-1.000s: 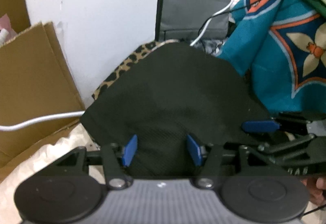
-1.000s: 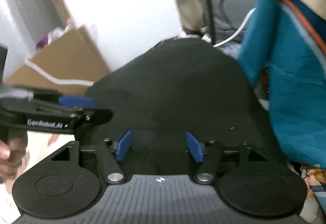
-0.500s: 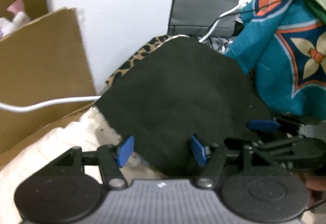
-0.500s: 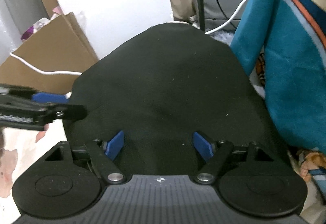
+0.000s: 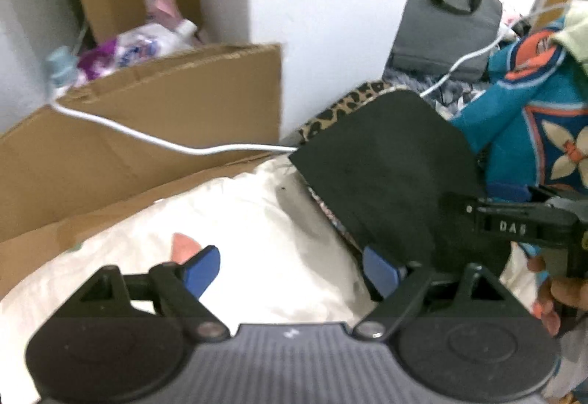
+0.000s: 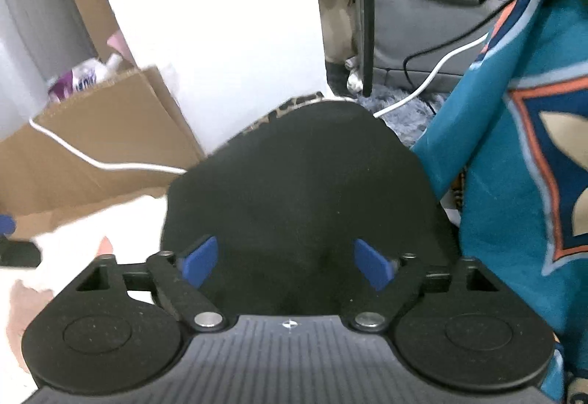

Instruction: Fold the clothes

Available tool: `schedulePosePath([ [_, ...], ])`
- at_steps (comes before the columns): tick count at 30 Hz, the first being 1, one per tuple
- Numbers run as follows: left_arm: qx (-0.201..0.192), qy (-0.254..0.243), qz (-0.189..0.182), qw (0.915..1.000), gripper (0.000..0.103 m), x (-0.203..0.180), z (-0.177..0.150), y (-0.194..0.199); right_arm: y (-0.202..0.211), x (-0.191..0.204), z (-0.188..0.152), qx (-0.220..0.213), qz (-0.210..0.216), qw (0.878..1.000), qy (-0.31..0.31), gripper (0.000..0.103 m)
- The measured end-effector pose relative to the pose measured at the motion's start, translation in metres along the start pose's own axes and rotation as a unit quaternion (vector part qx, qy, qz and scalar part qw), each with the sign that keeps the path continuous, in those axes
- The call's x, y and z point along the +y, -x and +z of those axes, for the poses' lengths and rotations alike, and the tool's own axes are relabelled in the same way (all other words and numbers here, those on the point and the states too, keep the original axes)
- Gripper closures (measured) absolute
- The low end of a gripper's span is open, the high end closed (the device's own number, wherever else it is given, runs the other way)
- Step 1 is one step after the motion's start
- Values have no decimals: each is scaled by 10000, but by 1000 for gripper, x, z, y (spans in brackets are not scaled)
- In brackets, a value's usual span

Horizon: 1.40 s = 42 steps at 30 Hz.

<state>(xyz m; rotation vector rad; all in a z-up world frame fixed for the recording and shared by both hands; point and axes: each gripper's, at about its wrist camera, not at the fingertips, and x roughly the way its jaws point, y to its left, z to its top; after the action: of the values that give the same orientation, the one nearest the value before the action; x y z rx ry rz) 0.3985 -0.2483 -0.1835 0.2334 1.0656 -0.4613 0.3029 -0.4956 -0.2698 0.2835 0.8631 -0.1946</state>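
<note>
Black cloth (image 6: 305,205) now fills mid-frame between the wide-open, empty right gripper (image 6: 286,262) fingers, while the left gripper (image 5: 290,266), also open and empty, has slid off over white bedding (image 5: 257,220), suggesting a fold just laid.

The black garment (image 6: 301,191) is matt cloth with a fine, slightly grainy weave. Under it the white bedding (image 5: 235,220) looks soft and smooth. The teal patterned fabric (image 6: 514,161) has a faint sheen. The box (image 5: 147,117) is dull brown cardboard. The gripper bodies are matt, ribbed black plastic with shiny metal pivot pins.
</note>
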Motion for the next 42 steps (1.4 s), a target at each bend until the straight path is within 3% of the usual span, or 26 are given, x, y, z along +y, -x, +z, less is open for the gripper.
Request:
schedulePosePath([
  [8,324,561,382,9972,11,19,-3,79,74,16,27,398,29,9990,-219,1],
  [14,420,1201,222,9916,9,41,-16,148,117,27,31,888,303,9944,-486,1],
  [18,405,1339,432,9892,8,52,-33,192,147,29,34,1047,365,9914,-692,1],
  [29,144,1663,664,9837,6,77,-71,276,238,50,64,941,455,9938,-377,1],
  [42,-330,1955,964,9754,5,108,-124,355,313,94,59,791,787,9937,57,1],
])
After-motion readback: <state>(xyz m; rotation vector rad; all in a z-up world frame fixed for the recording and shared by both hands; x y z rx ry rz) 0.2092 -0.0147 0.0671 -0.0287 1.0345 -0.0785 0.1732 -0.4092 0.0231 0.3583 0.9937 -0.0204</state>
